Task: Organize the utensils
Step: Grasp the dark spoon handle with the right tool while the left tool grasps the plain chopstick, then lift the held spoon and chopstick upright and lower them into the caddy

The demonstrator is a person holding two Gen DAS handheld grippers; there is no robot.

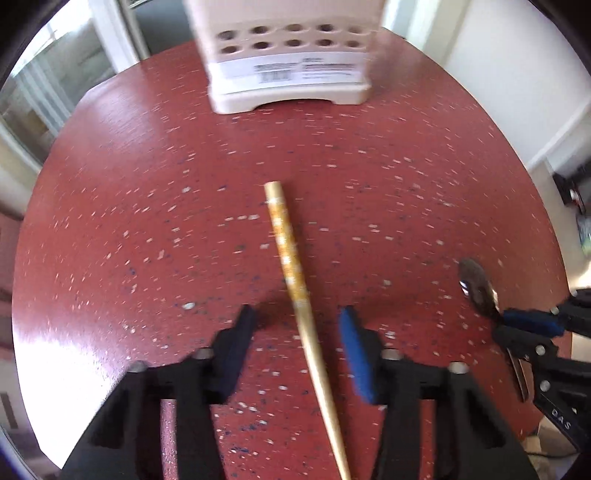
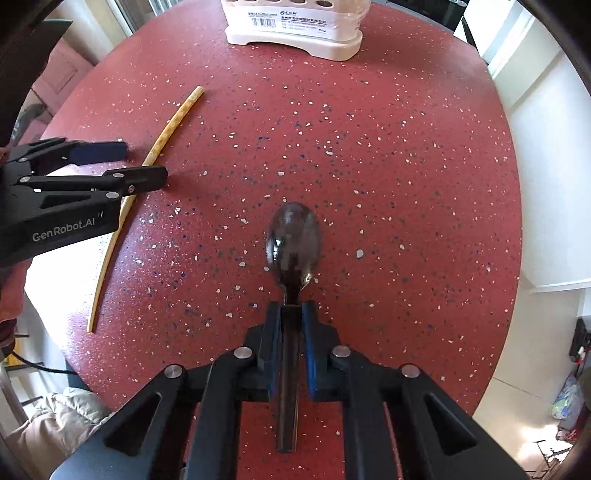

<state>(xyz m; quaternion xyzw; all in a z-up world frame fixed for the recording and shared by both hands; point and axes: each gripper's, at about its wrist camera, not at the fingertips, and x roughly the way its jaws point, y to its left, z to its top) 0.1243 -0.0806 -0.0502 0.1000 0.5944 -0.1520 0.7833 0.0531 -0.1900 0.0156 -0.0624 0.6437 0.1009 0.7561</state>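
Note:
A gold patterned chopstick lies flat on the red speckled round table. My left gripper points down over its thin half. It stands open, with the stick between the blue pads and touching neither. The right wrist view shows the same chopstick under my left gripper. A dark metal spoon lies bowl forward, and my right gripper is shut on its handle just behind the bowl. The left wrist view shows that spoon in my right gripper at the right edge.
A white utensil holder with rows of round holes and a barcode label stands at the table's far side. The table's rim curves close on the right. A beige padded sleeve shows at the lower left.

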